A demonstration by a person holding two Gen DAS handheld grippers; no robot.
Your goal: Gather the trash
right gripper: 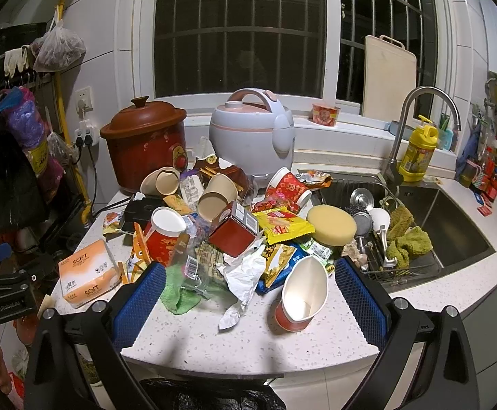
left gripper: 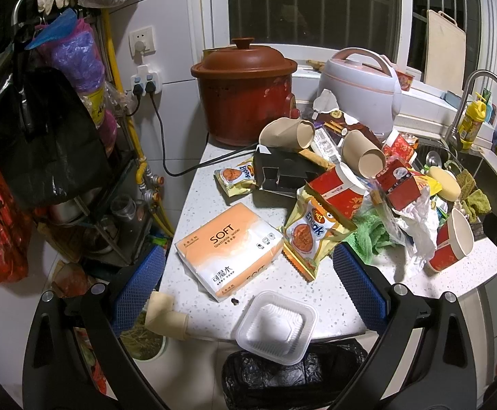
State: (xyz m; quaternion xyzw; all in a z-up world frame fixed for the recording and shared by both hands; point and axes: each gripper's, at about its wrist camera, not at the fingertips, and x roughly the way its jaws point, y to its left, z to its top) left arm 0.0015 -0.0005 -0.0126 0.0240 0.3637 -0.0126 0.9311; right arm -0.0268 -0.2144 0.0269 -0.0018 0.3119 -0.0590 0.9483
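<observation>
Hovering wide open and empty, your left gripper (left gripper: 248,283) and right gripper (right gripper: 250,295) face a heap of trash (right gripper: 234,225) on the speckled counter (right gripper: 248,341): crushed paper cups, snack wrappers, crumpled paper. A clear plastic tray (left gripper: 276,328) overhangs the counter's near edge, above a black-lined bin (left gripper: 293,376).

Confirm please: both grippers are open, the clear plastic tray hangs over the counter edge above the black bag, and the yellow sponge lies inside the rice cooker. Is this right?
Not quite. The sponge lies at the sink's left edge, on the trash pile, not inside the rice cooker, whose lid is shut; the right wrist view shows it. The rest holds: left gripper and right gripper are open, and the tray overhangs the counter above the bag.
</observation>
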